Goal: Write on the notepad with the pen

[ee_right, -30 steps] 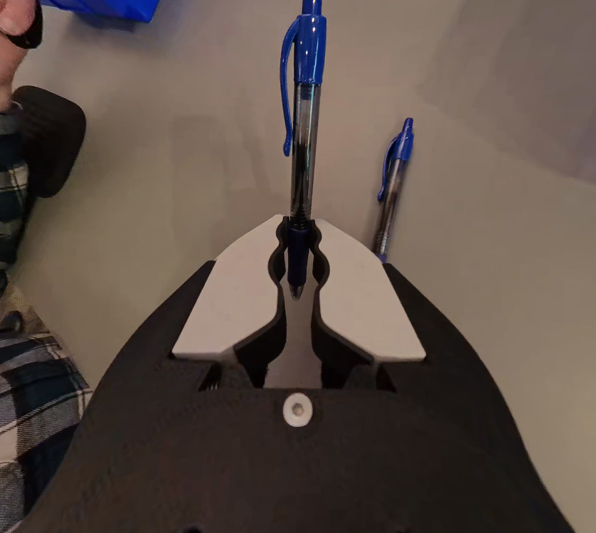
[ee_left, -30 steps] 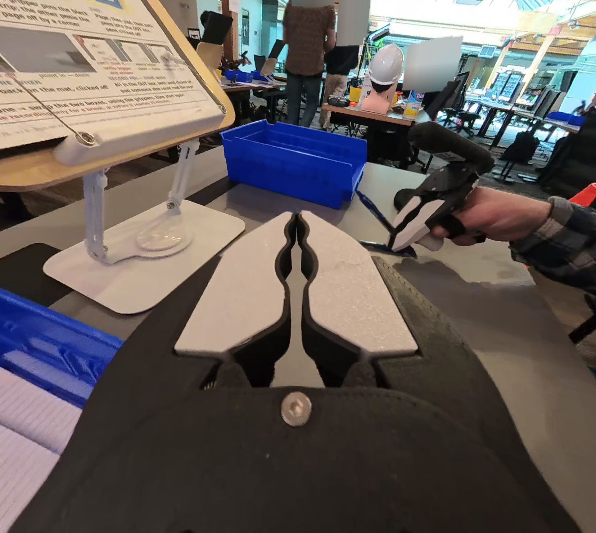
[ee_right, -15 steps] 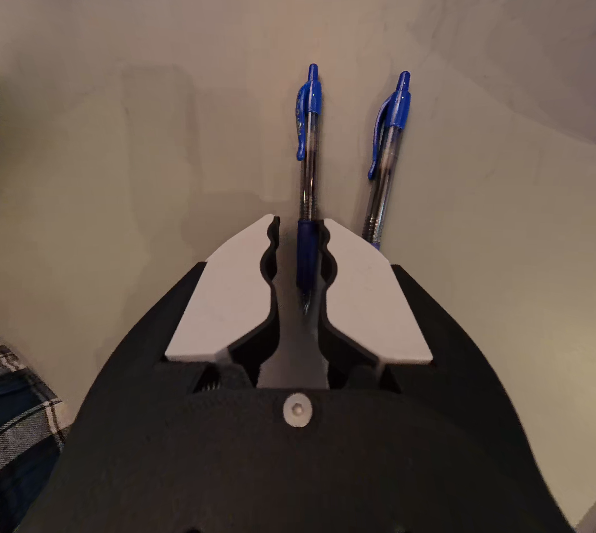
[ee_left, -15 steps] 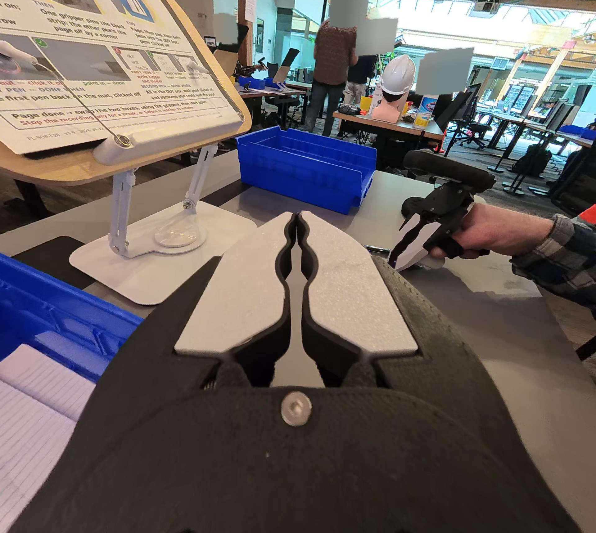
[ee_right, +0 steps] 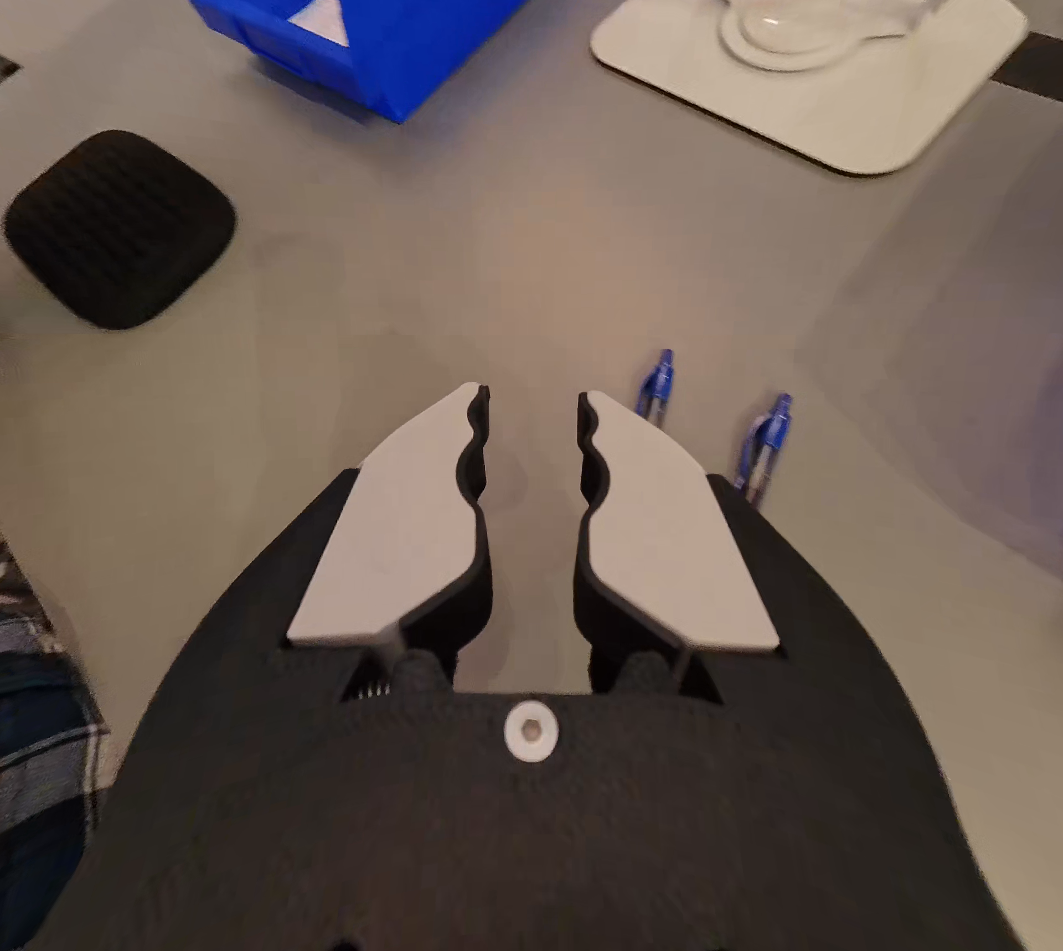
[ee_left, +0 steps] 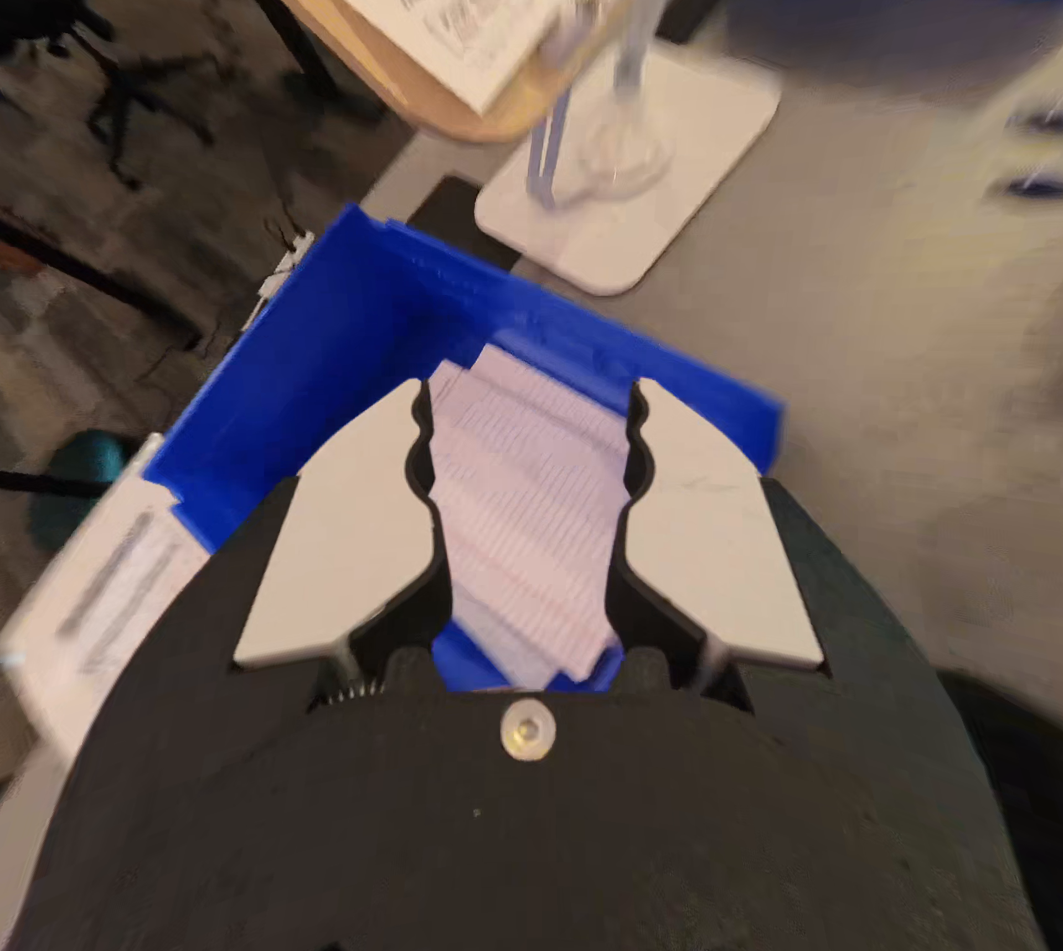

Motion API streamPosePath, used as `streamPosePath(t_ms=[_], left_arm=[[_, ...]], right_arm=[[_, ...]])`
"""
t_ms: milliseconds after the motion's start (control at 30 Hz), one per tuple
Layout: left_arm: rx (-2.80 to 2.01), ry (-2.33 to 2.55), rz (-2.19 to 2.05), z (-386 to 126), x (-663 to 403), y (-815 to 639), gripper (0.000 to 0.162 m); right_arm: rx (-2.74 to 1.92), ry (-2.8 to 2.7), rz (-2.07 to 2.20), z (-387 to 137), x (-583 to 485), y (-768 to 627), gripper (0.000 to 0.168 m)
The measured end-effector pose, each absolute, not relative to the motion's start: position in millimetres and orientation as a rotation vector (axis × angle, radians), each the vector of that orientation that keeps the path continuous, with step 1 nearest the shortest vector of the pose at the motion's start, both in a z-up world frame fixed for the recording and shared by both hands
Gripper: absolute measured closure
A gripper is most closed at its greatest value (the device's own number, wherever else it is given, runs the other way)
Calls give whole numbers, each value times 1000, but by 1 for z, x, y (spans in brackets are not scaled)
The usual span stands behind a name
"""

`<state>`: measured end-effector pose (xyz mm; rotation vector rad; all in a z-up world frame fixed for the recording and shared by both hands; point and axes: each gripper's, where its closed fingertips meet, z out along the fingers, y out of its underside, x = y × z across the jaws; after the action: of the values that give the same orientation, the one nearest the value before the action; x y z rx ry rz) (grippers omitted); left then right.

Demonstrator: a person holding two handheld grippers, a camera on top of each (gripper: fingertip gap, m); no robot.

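Lined notepad [ee_left: 517, 509] in blue bin [ee_left: 322, 394]

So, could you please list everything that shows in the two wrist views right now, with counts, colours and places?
Pens: 2, blue and clear, lying side by side on the table just right of the right gripper's fingers.
Lined paper: a white stack inside the near blue bin, seen between the left gripper's fingers.
Blue bins: 2, one under the left gripper, one farther back on the table.
Document stand: 1, white base, wooden board bearing a printed sheet.
Black pad: 1, ribbed, on the table's left.
Table: 1, grey.
Plaid sleeve: 1, lower left edge.
Left gripper: open, over the paper.
Right gripper: open, empty.
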<state>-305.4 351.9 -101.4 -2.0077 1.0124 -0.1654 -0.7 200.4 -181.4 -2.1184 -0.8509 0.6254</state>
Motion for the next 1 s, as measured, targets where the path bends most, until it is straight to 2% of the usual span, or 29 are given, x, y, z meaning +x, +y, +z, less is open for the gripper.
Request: streamPosePath(t_ms=[133,300,367,533,633,1000], left_arm=[[-2190,1377,97,-169,-329,390,67],[-2323,1547,39,-224,-346,424,67],[-2356,1595,58,-239,-354,437,59],[-2502,1712,52,-267,-361,450,61],[-2619,1743,-91,-273,-359,441,75],[-2629,1796,-57,-273,-359,445,74]], right_arm=[[-2103,-915,690,-191,-21,190,138],[-2103,-968,732,-205,-31,181,139],[-2091,-973,764,-207,-34,180,140],[-2069,-986,792,-206,-36,183,142],[-2062,-979,802,-206,-34,185,142],[-2052,-970,840,-204,-31,183,142]])
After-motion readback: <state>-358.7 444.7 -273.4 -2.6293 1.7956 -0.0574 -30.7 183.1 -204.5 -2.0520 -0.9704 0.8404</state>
